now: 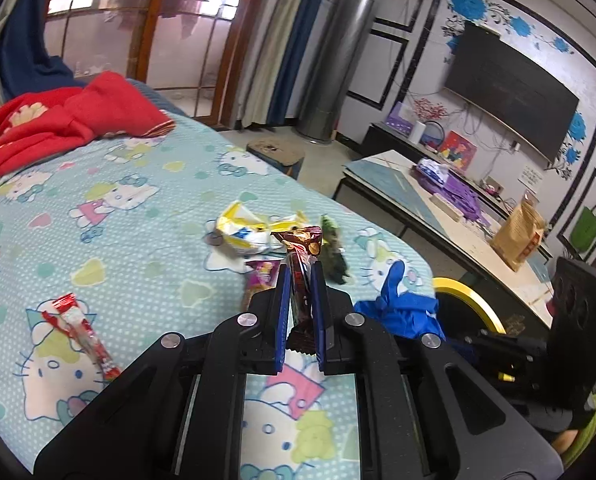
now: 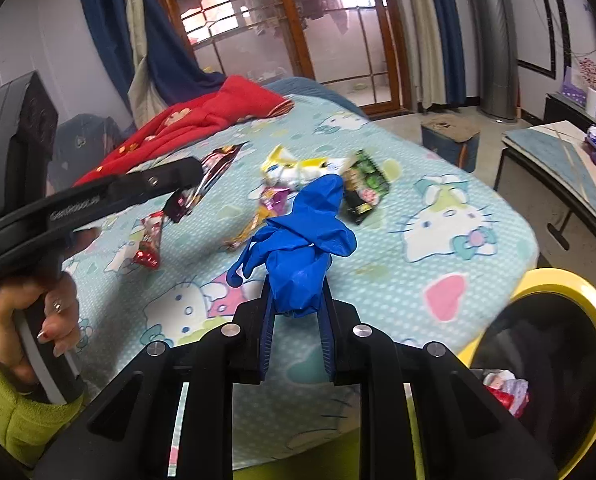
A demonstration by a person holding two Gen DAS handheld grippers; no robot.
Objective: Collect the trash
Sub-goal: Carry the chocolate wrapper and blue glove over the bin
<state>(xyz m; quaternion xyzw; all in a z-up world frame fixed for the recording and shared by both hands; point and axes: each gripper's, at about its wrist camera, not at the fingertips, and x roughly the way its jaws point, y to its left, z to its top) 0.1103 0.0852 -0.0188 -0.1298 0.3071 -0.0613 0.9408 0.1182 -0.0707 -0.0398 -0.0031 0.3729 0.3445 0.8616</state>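
- My left gripper (image 1: pixel 301 280) has its jaws clamped on a dark brown snack wrapper (image 1: pixel 301 264), which stands up between the pads, clear of the bedsheet (image 1: pixel 146 240).
- My right gripper (image 2: pixel 297 300) is closed around a crumpled blue glove (image 2: pixel 301 236); the glove bulges above the pads and hangs free of the bed.
- From the left on the bed: a red and white wrapper (image 1: pixel 82 332) lies flat near my left side, well apart from the rest.
- Further along sits a cluster: a yellow and white wrapper (image 1: pixel 242 230), a pink and purple wrapper (image 2: pixel 274 196) just below it, and a green and black packet (image 2: pixel 363 186) beside them.
- At the far right, beside the bed edge, stands the yellow-rimmed bin (image 2: pixel 553 284), with some trash already inside it.
- Step in hand, as I judge it: both pieces are lifted, so I am carrying them to the bin.
- Next move calls for swinging each gripper over the yellow rim before letting go. The right one is nearer and should go first.
- The glove is limp and may snag on a pad, so I should open wide and give it a moment to fall.
- Four pieces remain on the sheet.
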